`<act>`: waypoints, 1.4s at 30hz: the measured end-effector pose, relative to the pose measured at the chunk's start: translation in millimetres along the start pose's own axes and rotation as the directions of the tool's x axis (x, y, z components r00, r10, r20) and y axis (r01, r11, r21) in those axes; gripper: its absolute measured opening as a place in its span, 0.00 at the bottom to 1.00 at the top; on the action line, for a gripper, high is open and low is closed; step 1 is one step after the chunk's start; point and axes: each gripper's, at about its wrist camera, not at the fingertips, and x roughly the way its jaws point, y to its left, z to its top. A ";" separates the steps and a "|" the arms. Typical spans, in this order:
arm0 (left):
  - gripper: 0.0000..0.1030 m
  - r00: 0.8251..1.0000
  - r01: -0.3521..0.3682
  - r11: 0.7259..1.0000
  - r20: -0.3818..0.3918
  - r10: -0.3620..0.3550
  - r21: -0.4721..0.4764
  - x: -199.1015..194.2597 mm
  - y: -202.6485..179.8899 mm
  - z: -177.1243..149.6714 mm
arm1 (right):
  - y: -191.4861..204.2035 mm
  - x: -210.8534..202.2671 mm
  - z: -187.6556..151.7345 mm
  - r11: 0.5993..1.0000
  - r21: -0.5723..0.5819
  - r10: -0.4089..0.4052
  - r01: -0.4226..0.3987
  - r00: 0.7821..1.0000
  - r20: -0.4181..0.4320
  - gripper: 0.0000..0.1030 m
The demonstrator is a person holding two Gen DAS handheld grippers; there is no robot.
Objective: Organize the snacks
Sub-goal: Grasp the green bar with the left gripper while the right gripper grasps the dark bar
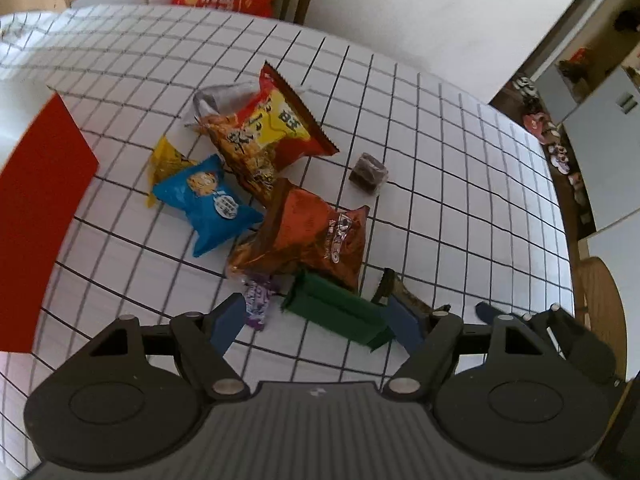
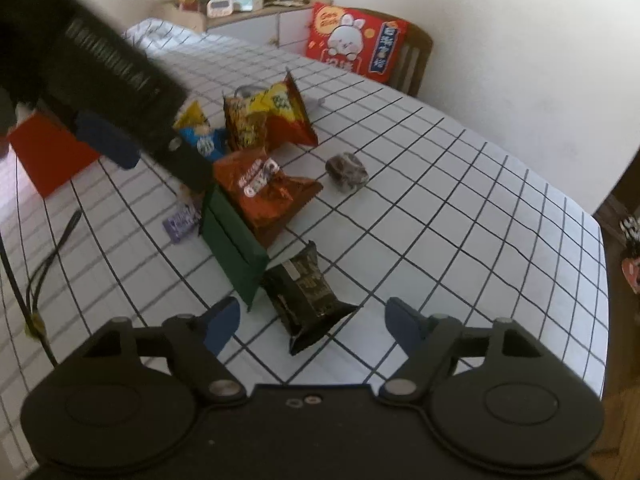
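Left wrist: left gripper (image 1: pixel 316 326) hangs over the green packet (image 1: pixel 340 310), jaws wide, straddling it, pads not pressing. Snack heap on the checked bench (image 1: pixel 460 160) lies just beyond the green packet: orange Oreo bag (image 1: pixel 316 236), blue bag (image 1: pixel 208 204), purple candy (image 1: pixel 258 298) beside it.

Right wrist: right gripper (image 2: pixel 310 320) over the black packet (image 2: pixel 306 292), touching the green packet's near end; jaws wide, nothing gripped.

Step looks like approach-to-pick. Next: lower, centre, close on one packet each.
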 end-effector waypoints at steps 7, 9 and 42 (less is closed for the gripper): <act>0.74 0.998 -0.013 0.998 -0.061 0.009 -0.063 29.4 -11.5 7.7 | -7.7 21.8 -1.3 0.998 -0.052 0.042 -0.043 0.999 -0.023 0.66; 0.74 0.998 -0.012 0.998 -0.069 0.008 -0.060 35.5 -17.5 6.5 | -7.6 26.3 -2.4 0.996 -0.084 0.037 -0.039 0.999 -0.029 0.64; 0.33 0.989 -0.077 0.997 -0.125 0.076 0.003 57.5 -9.4 -21.0 | 7.0 24.6 -14.5 0.996 -0.016 0.093 -0.093 0.995 -0.034 0.35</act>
